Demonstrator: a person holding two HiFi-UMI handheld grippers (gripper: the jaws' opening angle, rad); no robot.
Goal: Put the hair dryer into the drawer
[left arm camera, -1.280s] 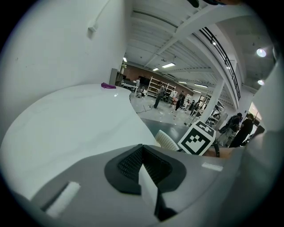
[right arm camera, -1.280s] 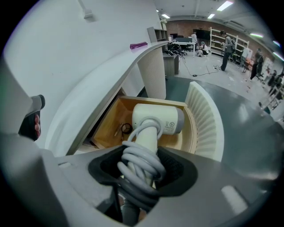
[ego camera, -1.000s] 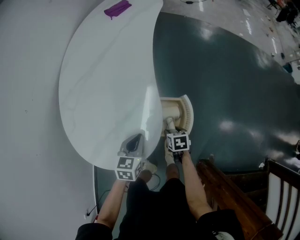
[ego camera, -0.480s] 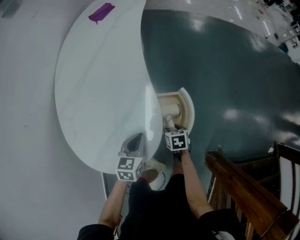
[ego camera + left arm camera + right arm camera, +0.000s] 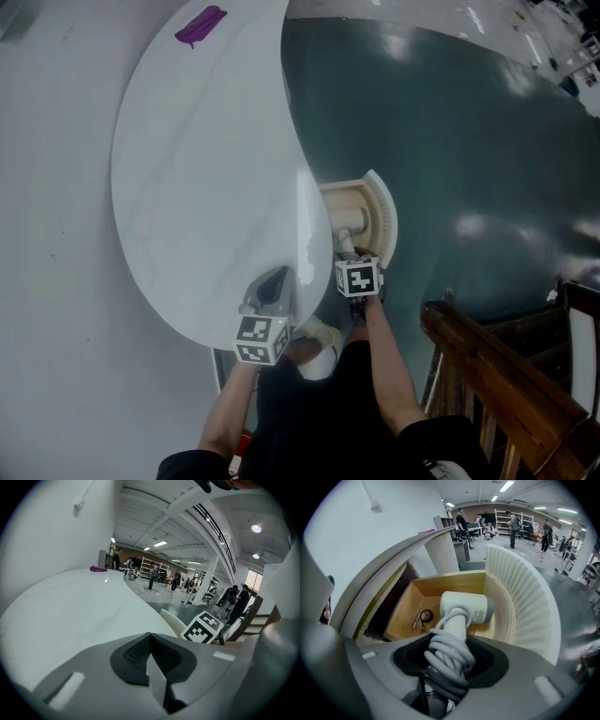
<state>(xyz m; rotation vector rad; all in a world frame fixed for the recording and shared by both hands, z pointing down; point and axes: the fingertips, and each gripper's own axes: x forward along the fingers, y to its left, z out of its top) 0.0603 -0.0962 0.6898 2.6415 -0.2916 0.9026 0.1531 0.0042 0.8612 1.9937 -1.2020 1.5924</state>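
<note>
Hair dryer [image 5: 466, 609]: cord-wrapped handle clamped in right hand-held gripper [image 5: 447, 660], head over open drawer [image 5: 440, 585]; left hand-held gripper [image 5: 152, 656] closed, empty; risk: cord coils may snag the jaws on release, dragging the dryer back out.

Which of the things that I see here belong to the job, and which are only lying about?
Belong to the job:
hair dryer, held by the right gripper
open drawer below it

Only lying about:
purple thing on the white tabletop
small round thing in the drawer
wooden rail
left gripper, shut and empty
</note>
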